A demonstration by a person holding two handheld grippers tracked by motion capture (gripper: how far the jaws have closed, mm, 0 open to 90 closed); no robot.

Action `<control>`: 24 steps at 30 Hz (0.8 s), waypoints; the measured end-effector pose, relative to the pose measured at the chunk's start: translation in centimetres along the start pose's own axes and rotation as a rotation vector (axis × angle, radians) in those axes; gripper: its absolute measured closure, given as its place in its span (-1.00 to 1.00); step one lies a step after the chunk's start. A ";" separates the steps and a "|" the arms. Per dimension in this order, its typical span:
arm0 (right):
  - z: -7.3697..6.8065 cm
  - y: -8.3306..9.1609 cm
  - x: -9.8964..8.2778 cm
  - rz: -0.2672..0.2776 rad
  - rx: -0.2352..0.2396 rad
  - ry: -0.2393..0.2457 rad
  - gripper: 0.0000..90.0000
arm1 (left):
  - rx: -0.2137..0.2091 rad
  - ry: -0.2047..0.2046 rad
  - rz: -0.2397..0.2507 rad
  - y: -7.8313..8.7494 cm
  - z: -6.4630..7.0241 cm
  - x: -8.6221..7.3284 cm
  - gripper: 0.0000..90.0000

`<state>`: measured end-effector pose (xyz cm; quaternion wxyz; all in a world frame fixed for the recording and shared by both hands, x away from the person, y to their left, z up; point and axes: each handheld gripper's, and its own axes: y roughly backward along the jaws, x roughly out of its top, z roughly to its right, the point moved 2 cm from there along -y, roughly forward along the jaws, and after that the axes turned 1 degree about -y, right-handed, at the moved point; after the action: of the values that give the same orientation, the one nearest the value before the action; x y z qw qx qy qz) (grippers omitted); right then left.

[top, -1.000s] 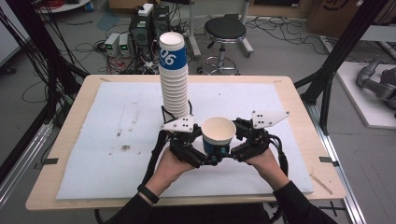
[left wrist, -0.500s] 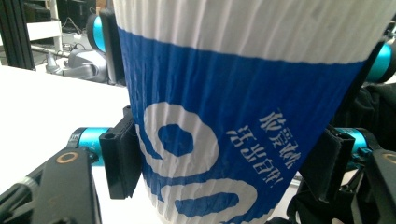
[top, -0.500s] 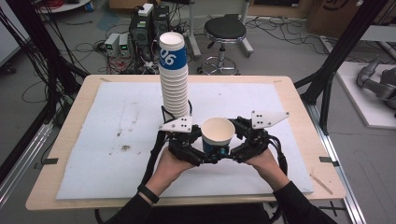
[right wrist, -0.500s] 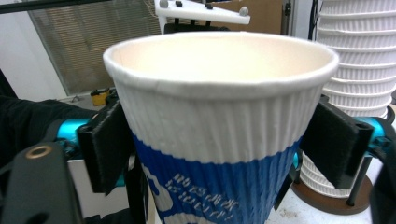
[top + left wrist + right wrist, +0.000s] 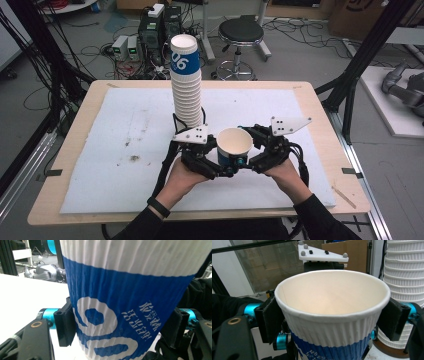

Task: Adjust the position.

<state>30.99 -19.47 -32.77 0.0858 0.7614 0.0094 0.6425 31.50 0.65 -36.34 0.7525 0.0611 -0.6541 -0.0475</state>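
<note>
**Paper cup held between two claws above the bench**

The paper cup (image 5: 234, 146) stands upright, mouth up, between the left claw (image 5: 220, 169) and the right claw (image 5: 248, 165), near the front middle of the bench (image 5: 90, 125). It is white at the rim and blue lower down.

Left claw: in the left gripper view its two black jaws sit against opposite sides of the cup's blue band, one pad (image 5: 65, 323) at the left and one at the right. The claw is clamped on the cup.

Right claw: in the right gripper view its jaws flank the cup just below the rim. The left pad (image 5: 270, 320) lies against the ribbed wall; the right pad stands close beside the wall, and contact there cannot be confirmed. Its jaws have just been closing, with the cup between them.

A tall stack of cups (image 5: 186, 82) stands on the bench just behind the left claw, apart from the held cup.
</note>
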 end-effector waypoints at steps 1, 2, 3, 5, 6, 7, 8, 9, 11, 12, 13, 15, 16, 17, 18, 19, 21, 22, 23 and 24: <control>-0.1 0.0 0.0 -0.003 -0.002 -0.001 -0.57 | 0.003 0.000 0.002 0.0 0.0 0.0 -0.42; -0.1 0.0 0.0 -0.003 -0.004 0.000 -0.56 | 0.012 -0.001 -0.001 0.0 0.0 0.0 -0.45; 0.0 0.0 0.0 -0.002 -0.001 0.001 -0.56 | 0.023 0.000 -0.007 -0.1 0.0 0.1 -0.54; 0.0 0.1 0.0 -0.001 0.000 0.000 -0.55 | 0.023 0.008 -0.008 -0.1 0.0 0.1 -0.65; 0.0 0.1 0.0 0.001 -0.005 0.001 -0.55 | 0.022 0.005 -0.007 0.0 0.0 0.1 -0.65; 0.0 0.2 0.1 0.005 -0.008 0.004 -0.55 | 0.030 0.007 -0.007 0.0 0.0 0.1 -0.67; 0.1 0.3 0.1 0.005 -0.013 0.009 -0.55 | 0.041 0.003 -0.011 0.0 0.0 0.2 -0.70; 0.0 0.4 0.1 0.005 -0.018 0.009 -0.55 | 0.047 0.001 -0.013 0.1 0.0 0.2 -0.72; 0.1 0.6 0.2 0.007 -0.025 0.015 -0.55 | 0.058 -0.004 -0.015 0.4 0.0 0.3 -0.73; 0.2 0.7 0.2 0.006 -0.030 0.018 -0.55 | 0.061 -0.006 -0.017 0.6 0.0 0.3 -0.73; 0.2 0.8 0.2 0.005 -0.033 0.019 -0.55 | 0.066 -0.009 -0.018 0.8 0.0 0.4 -0.73; 0.4 1.0 0.2 0.002 -0.047 0.023 -0.55 | 0.083 -0.014 -0.019 1.2 -0.1 0.5 -0.73; 0.4 1.2 0.2 0.001 -0.050 0.027 -0.55 | 0.089 -0.015 -0.018 1.5 -0.1 0.5 -0.73; 0.5 1.2 0.2 0.001 -0.053 0.027 -0.55 | 0.095 -0.015 -0.017 1.8 -0.1 0.5 -0.73; 0.5 1.3 0.2 -0.002 -0.058 0.028 -0.55 | 0.100 -0.014 -0.011 2.0 -0.2 0.6 -0.73; 0.6 1.4 0.2 -0.002 -0.063 0.030 -0.55 | 0.105 -0.017 -0.010 2.3 -0.2 0.7 -0.73; 0.7 1.7 0.2 -0.006 -0.073 0.034 -0.55 | 0.117 -0.016 -0.005 2.8 -0.2 0.8 -0.73; 0.8 1.8 0.2 -0.009 -0.078 0.032 -0.55 | 0.121 -0.021 -0.003 3.1 -0.2 0.9 -0.73; 0.9 1.9 0.2 -0.010 -0.080 0.037 -0.55 | 0.125 -0.022 0.002 3.3 -0.2 0.9 -0.73; 1.0 2.0 0.1 -0.007 -0.085 0.036 -0.55 | 0.131 -0.023 0.004 3.5 -0.2 1.0 -0.73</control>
<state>31.77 -21.55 -32.50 0.1203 0.7453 -0.0137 0.6556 31.81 3.97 -34.84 0.7394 0.1082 -0.6645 -0.0037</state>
